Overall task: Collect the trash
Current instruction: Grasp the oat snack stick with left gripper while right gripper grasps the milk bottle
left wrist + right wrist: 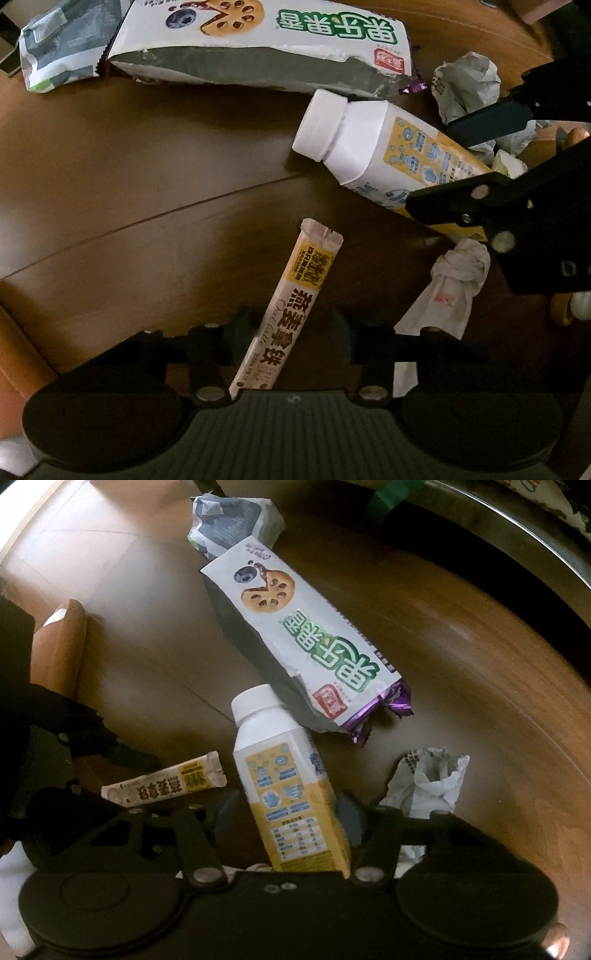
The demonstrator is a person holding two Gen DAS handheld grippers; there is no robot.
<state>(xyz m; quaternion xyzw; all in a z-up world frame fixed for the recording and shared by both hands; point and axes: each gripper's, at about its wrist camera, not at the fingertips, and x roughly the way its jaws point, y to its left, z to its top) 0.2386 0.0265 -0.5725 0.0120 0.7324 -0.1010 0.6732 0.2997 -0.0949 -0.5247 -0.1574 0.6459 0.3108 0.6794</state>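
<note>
My left gripper (291, 332) points down at the wooden floor and is open. A long oat-latte sachet (295, 295) lies between its fingers, with a gap on the right side. My right gripper (288, 808) straddles a white and yellow capped bottle (284, 775) lying on the floor. The right pad is against the bottle and a thin gap shows at the left pad. The left wrist view shows the bottle (388, 147) between the right gripper's (469, 162) fingers. A large cookie wrapper (314, 646) lies beyond the bottle.
Crumpled paper (428, 782) lies to the right of the bottle, and a knotted tissue (454, 280) lies near the sachet. A grey-white packet (62, 44) sits past the cookie wrapper (258, 40). A curved metal edge (517, 528) borders the far right, and a brown furniture leg (62, 646) stands on the left.
</note>
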